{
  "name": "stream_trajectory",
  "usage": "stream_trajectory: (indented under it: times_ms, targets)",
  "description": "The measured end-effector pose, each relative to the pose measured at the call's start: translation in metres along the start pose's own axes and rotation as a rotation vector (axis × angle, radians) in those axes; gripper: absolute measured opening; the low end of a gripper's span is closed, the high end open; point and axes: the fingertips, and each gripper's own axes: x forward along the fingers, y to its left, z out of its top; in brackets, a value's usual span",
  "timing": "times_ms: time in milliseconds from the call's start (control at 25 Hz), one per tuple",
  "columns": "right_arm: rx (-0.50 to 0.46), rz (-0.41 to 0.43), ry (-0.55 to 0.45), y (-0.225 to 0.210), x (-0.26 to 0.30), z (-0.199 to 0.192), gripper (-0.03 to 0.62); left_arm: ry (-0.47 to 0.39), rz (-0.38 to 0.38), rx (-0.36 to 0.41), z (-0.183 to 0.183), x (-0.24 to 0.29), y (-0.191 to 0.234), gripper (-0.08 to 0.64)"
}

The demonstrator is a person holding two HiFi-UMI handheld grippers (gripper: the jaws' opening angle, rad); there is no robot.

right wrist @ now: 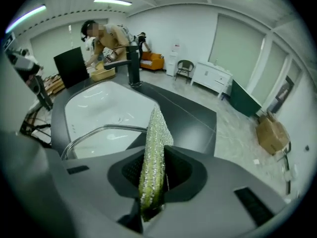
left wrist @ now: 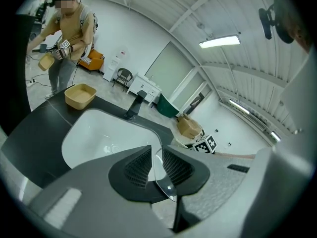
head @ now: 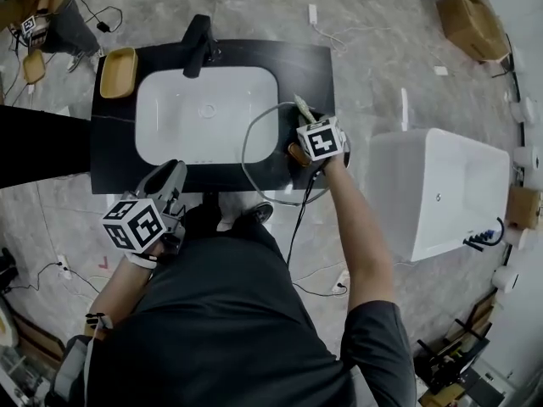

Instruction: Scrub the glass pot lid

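Left hand-held gripper (left wrist: 156, 166): jaws set nearly together on a thin, clear, curved edge. I take this for the rim of the glass pot lid (head: 280, 155), though the head view leaves the contact unclear.

Right hand-held gripper (right wrist: 152, 175): clamped on a green scouring pad (right wrist: 154, 133). The pad stands upright between the jaws with its top end free.

Lid, location: over the right end of the white sink (head: 170, 113) and the dark tabletop (head: 301, 66), just beside the right hand-held gripper.

Lid, handling, as I judge it: rigid, fairly heavy, brittle, and slick if wet. A pinch at the rim gives poor leverage. I would seat the jaws deep over the metal band, squeeze moderately, and scrub with light strokes toward the held side so the lid does not twist out.

Pad, handling: soft, light, compliant.
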Motion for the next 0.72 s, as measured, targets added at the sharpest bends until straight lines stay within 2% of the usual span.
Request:
stream_trajectory:
  times_ms: [280, 400, 520, 720]
  targets:
    - [-0.313, 0.132, 0.037, 0.055, 0.018, 0.017, 0.055, -0.001, -0.011, -0.004, -0.003, -0.002, -0.005, 0.069]
    - [-0.483, 0.209, 0.027, 0.087, 0.019, 0.022, 0.055, -0.001, -0.008, -0.003, -0.004, -0.004, -0.006, 0.069]
    - [-0.667, 0.279, 0.02, 0.117, 0.014, 0.021, 0.055, 0.0, -0.004, 0.005, -0.005, -0.005, -0.008, 0.07]
    - [-0.892, 0.358, -0.006, 0.154, 0.004, 0.01, 0.055, 0.006, -0.004, 0.003, -0.011, -0.005, -0.009, 0.069]
